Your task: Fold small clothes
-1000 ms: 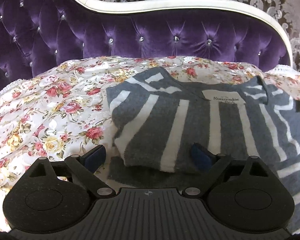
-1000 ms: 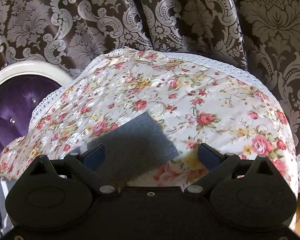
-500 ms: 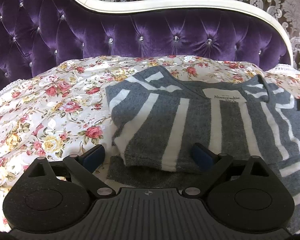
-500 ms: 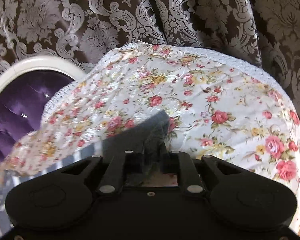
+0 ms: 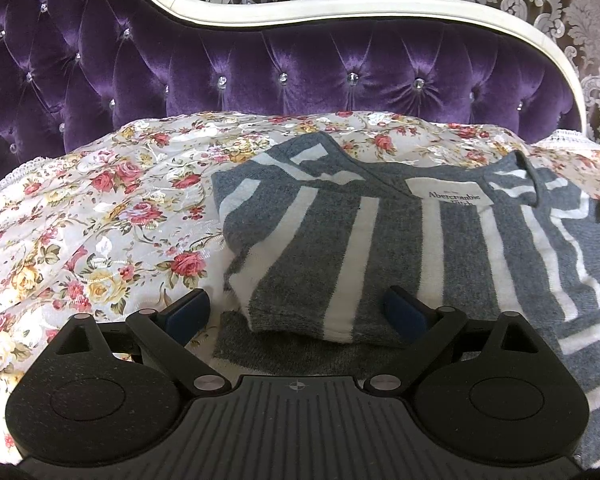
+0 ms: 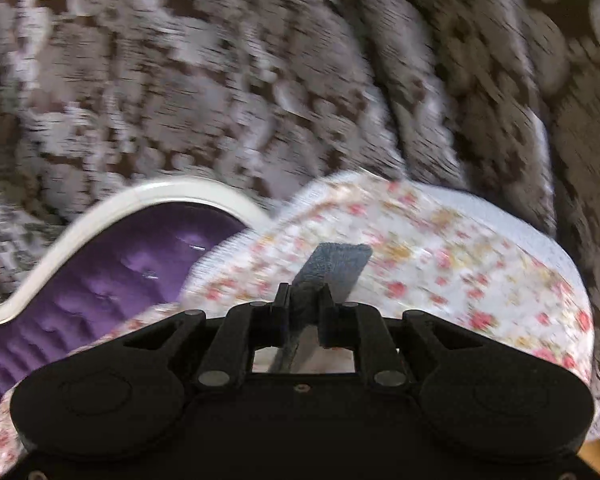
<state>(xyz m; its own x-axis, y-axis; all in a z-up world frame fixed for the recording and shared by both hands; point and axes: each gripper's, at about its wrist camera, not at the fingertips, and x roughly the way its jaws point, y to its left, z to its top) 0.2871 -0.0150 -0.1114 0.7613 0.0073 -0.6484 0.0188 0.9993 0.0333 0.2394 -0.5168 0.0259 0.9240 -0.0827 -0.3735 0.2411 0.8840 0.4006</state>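
A grey sweater with white stripes (image 5: 380,248) lies on the floral bedspread (image 5: 100,220), its left sleeve folded over the body and a white neck label (image 5: 452,197) showing. My left gripper (image 5: 296,312) is open, its blue pads on either side of the folded sleeve's near edge, just above the cloth. My right gripper (image 6: 302,312) is shut on the grey end of the sweater's other sleeve (image 6: 336,268) and holds it lifted above the bedspread (image 6: 440,264). The right wrist view is blurred by motion.
A purple tufted headboard (image 5: 300,72) with a white frame (image 5: 340,8) stands behind the bed; it also shows in the right wrist view (image 6: 120,272). Brown damask curtains (image 6: 260,80) hang beyond. The bedspread's lace edge (image 6: 500,216) marks the bed's right side.
My right gripper closed on the grey sleeve end, then lifted and swung it towards the headboard. My left gripper has stayed open and barely moved.
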